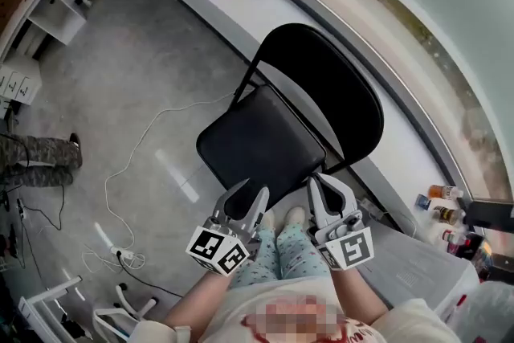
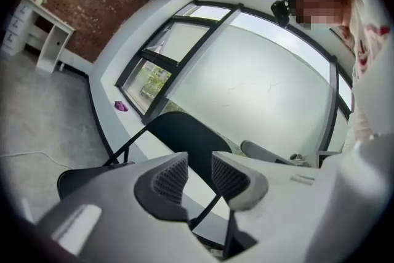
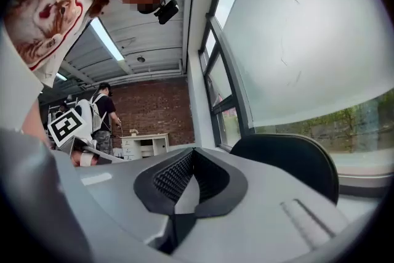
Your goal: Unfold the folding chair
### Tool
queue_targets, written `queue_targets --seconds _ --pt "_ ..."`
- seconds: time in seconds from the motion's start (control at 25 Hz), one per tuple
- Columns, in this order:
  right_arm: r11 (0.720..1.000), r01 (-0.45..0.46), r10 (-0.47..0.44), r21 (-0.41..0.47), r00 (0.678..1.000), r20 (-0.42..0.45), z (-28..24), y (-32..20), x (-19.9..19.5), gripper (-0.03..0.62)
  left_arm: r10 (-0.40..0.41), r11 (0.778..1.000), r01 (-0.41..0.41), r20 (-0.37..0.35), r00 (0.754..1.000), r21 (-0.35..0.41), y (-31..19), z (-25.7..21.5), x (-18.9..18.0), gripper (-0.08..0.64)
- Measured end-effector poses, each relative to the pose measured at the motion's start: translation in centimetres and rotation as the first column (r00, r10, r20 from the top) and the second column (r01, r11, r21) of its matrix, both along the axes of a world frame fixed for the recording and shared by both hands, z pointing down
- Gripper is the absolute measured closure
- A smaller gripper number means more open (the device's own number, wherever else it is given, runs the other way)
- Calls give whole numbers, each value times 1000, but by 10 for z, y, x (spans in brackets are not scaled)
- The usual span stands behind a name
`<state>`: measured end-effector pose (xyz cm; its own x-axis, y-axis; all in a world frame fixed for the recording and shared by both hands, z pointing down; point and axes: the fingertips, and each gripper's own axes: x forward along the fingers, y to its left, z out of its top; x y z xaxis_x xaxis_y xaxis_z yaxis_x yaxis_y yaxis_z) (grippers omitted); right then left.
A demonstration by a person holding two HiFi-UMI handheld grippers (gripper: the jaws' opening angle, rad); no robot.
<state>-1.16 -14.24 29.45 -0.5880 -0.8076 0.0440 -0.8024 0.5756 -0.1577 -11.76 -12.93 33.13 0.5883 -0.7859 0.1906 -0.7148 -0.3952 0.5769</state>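
The main risk I see is that the black folding chair with a padded seat, rounded backrest and thin metal tube frame (image 1: 265, 142) looks open without being fully seated. If the seat is not pressed down to its stop, the frame could fold when weight comes on it, and a jaw near the hinge could be pinched. A push on the seat's front edge could also slide the chair over the smooth grey concrete floor (image 1: 136, 68) toward the white window ledge (image 1: 241, 8) just behind it, since neither tool has hold of it. A thin white cable (image 1: 128, 165) trails over the floor to the left, well apart from the chair legs, so it would matter only if the chair were dragged that way. The left hand-held gripper (image 1: 245, 201) hovers at the seat's front edge with its jaws apart and nothing between them. The right hand-held gripper (image 1: 331, 193) hangs beside the front right corner with its jaws together, empty. The chair stands upright directly ahead of the person, its seat flat and its backrest raised toward the window, so the unfolding appears essentially done.
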Motion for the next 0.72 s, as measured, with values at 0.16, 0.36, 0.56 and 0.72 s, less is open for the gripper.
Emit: queue_targets --seconds 0.16,0.36,0.56,0.72 --pt "998 15 -17 62 999 33 -55 9 -17 568 90 993 -89 -8 996 71 0 -57 20 529" --pt "993 18 -22 118 999 34 -106 20 -21 568 175 964 -172 2 985 201 3 -126 39 557" --pt "988 11 -8 153 1000 -18 -141 41 -14 568 252 932 -246 11 968 268 23 -161 61 557" --pt "975 30 -21 221 999 -41 -173 63 -13 568 284 891 -291 72 956 349 38 -198 73 557"
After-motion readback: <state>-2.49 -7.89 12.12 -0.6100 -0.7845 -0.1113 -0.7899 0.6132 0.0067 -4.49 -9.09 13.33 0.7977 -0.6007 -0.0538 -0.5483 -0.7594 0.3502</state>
